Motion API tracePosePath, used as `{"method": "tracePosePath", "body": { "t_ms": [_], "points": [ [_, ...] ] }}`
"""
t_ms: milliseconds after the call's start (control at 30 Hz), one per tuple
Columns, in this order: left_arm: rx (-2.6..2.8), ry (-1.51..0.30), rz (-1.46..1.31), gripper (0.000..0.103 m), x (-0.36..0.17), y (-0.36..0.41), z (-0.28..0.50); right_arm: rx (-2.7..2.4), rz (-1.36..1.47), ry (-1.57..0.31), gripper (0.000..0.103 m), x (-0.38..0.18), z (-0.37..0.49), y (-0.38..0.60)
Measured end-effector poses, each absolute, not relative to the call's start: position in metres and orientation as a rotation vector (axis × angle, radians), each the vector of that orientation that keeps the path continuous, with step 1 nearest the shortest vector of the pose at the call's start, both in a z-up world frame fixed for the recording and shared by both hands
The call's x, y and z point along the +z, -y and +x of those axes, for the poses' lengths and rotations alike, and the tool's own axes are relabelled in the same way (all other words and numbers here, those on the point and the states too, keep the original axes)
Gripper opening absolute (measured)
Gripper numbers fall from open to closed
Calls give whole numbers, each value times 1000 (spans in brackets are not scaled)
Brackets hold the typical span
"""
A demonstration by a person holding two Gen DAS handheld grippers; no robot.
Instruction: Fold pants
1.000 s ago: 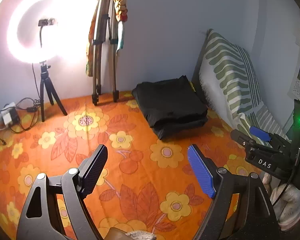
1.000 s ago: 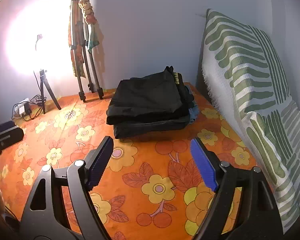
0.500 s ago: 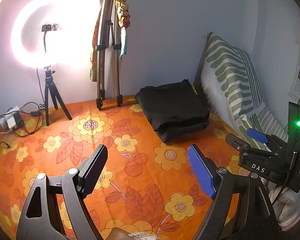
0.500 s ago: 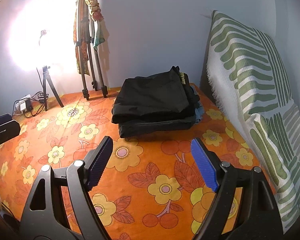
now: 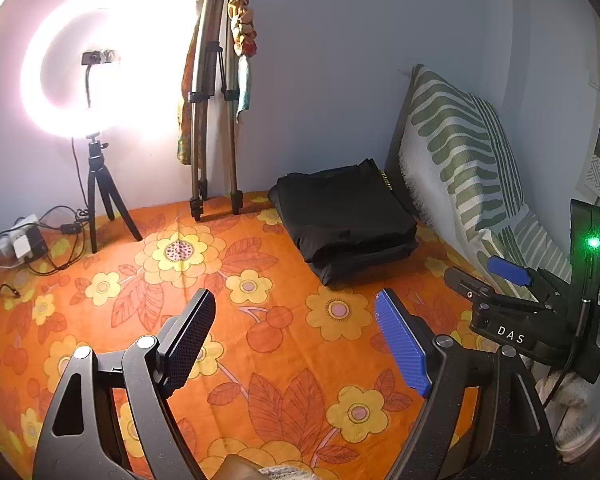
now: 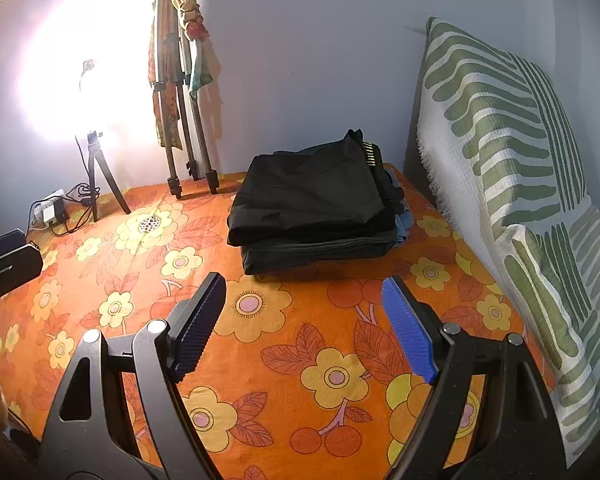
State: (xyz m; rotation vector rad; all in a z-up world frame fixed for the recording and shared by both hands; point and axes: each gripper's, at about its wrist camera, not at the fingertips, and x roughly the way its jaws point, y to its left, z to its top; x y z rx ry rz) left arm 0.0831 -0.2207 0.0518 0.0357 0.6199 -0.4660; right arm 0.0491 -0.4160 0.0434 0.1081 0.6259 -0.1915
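1. left tongs (image 5: pixel 294 338) and right tongs (image 6: pixel 302 326) are hovering with jaws apart, holding nothing, over the floral bedsheet (image 6: pixel 332 376).
2. folded black pants (image 6: pixel 312 204) are lying farther back on a small stack (beside the striped pillow (image 6: pixel 500 152)).
3. ring light (image 5: pixel 84 60) is glowing at the wall.

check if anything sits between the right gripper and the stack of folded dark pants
Nothing visible does. Only bare floral sheet lies between the open right gripper and the folded pants; the striped pillow stands off to the side.
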Motion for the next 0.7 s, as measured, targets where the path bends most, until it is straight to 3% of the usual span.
{"method": "tracePosePath", "body": {
  "t_ms": [700],
  "points": [
    [-473, -620, 36, 82, 52, 221, 82, -188, 115, -634, 83, 43, 48, 414]
  ]
}}
